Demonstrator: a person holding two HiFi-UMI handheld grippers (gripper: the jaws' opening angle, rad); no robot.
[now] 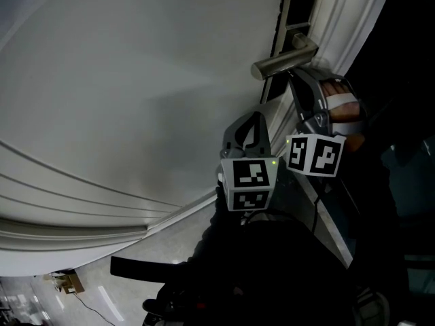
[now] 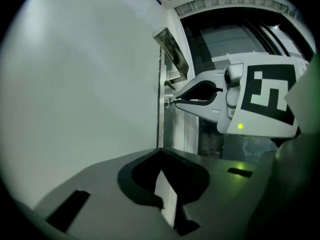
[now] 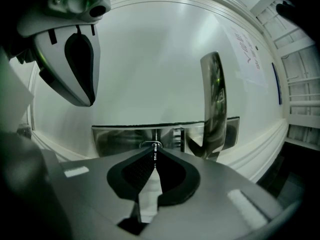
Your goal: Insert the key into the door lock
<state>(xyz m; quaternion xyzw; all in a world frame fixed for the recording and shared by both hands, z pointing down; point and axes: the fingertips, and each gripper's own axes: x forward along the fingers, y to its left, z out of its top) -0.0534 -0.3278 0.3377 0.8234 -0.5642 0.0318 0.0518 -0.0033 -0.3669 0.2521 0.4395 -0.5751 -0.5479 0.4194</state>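
Head view: white door (image 1: 136,80) fills the left. Left hand-held gripper (image 1: 253,124) hangs just off the door face below the lever handle (image 1: 285,61). Its own view shows the jaws clenched, tips meeting, nothing between them. Right hand-held gripper (image 1: 293,80) sits just beside it, nosed up under the handle, with a hand (image 1: 338,107) on its grip. Right gripper view: jaws closed on the key (image 3: 155,153), a thin metal blade pinched at the tips. Key tip is at the keyhole (image 3: 150,145) in the steel lock plate (image 3: 120,136); can't tell how deep it sits. Handle stands just right of the keyhole.
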